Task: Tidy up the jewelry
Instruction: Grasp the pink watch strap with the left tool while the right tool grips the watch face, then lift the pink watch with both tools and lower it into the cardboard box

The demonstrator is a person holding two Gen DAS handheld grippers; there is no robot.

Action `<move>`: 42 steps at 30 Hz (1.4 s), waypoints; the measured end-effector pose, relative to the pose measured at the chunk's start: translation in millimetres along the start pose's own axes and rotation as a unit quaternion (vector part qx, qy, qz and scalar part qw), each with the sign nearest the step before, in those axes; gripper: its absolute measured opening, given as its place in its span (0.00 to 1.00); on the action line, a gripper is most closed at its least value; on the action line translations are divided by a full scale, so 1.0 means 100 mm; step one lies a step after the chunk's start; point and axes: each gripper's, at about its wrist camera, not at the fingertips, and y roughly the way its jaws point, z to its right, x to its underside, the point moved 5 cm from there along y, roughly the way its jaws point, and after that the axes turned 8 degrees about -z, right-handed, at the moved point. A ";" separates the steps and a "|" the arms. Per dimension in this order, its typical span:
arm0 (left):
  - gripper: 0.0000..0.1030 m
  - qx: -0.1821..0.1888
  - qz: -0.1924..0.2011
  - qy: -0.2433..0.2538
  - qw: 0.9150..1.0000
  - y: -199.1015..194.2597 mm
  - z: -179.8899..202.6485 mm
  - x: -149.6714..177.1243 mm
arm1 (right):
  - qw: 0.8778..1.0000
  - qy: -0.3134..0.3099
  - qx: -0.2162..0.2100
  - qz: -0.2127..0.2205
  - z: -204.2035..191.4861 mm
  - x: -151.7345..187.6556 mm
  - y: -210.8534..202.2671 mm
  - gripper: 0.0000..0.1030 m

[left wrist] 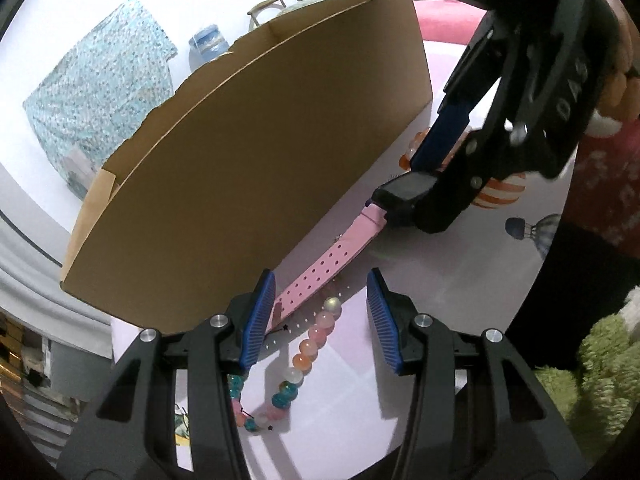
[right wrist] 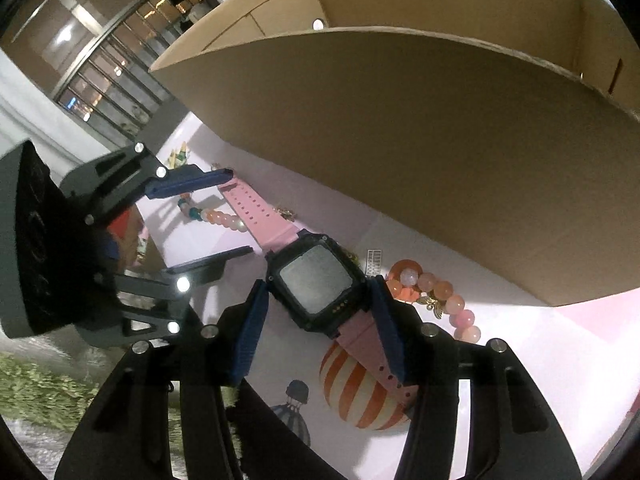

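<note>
My right gripper (right wrist: 320,320) has its jaws either side of the pink watch (right wrist: 316,284); they seem clamped on its case, though I can't be sure. My left gripper (left wrist: 324,320) stands apart over the bead bracelet (left wrist: 308,354) and strap end, beside the cardboard box (left wrist: 248,160).

The inside of the cardboard box (left wrist: 248,152) was hidden behind its near wall in the left wrist view. The lower strap of the pink watch (right wrist: 316,284) went under the right finger of the right gripper (right wrist: 320,332), so its end could not be seen. One part of the bead bracelet (left wrist: 308,354) was covered by the left finger of the left gripper (left wrist: 326,320). The small gold charm (right wrist: 286,213) beside the strap was too small to identify. The person's hand (left wrist: 618,80) was cut off by the frame edge.
</note>
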 end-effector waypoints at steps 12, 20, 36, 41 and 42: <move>0.11 -0.013 0.001 -0.014 1.000 0.05 -0.04 -0.05 | 0.999 0.014 -0.025 0.019 0.06 0.06 -0.11 0.50; 0.04 -0.016 0.032 -0.007 0.999 -0.19 0.01 -0.15 | 0.998 0.011 0.011 0.053 -0.06 0.24 -0.15 0.51; 0.03 -0.019 0.019 -0.003 1.000 -0.22 0.00 -0.14 | 0.969 -0.020 0.218 0.116 -0.28 0.75 -0.22 0.51; 0.03 -0.006 0.015 -0.021 1.000 -0.15 -0.14 -0.23 | 0.960 -0.035 0.250 0.124 -0.36 0.75 -0.09 0.46; 0.03 -0.004 0.015 -0.023 1.000 -0.13 -0.16 -0.24 | 0.958 -0.036 0.254 0.124 -0.36 0.74 -0.08 0.45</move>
